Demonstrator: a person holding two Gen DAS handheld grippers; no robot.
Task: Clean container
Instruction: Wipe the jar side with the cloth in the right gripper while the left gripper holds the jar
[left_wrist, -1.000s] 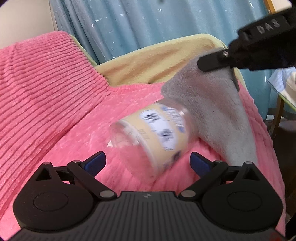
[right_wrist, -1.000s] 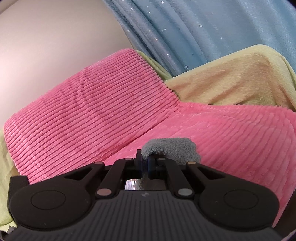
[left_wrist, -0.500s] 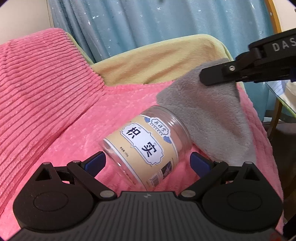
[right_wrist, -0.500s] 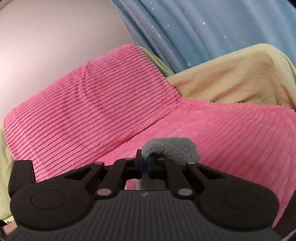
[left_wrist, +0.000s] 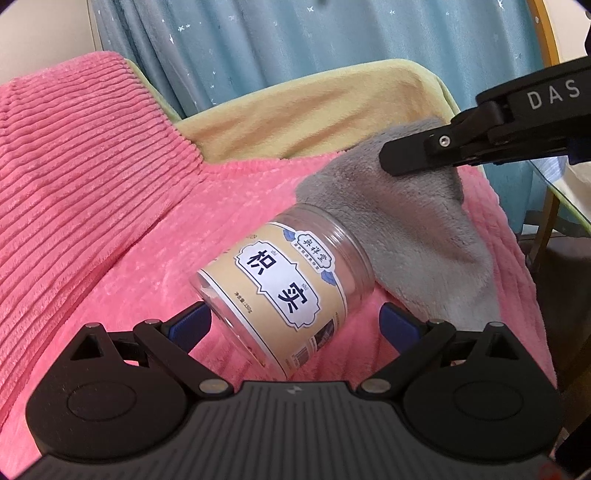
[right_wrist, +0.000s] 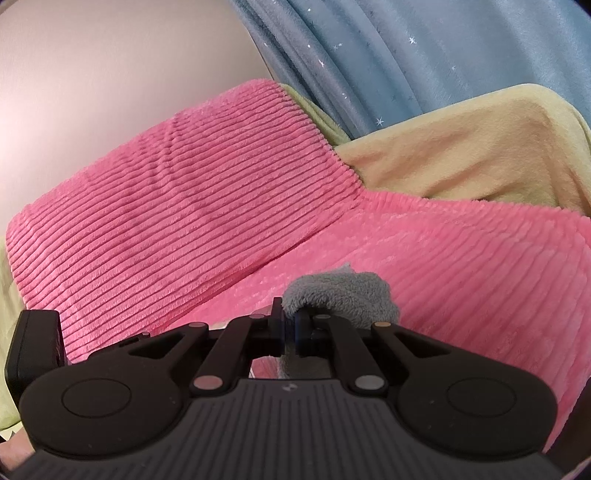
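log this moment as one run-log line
left gripper: open, jaws astride labelled clear jar lying on pink blanket | right gripper: shut on grey cloth draped at the jar's far end

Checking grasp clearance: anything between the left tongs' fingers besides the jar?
No. Left wrist view: only the jar on the pink blanket lies between the open left tongs.

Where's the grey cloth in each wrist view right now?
Left wrist: cloth at right of centre, hanging from the right gripper, behind the jar.
Right wrist: cloth bunched at lower centre, pinched in the shut jaws.
Shared landmark: pink blanket.
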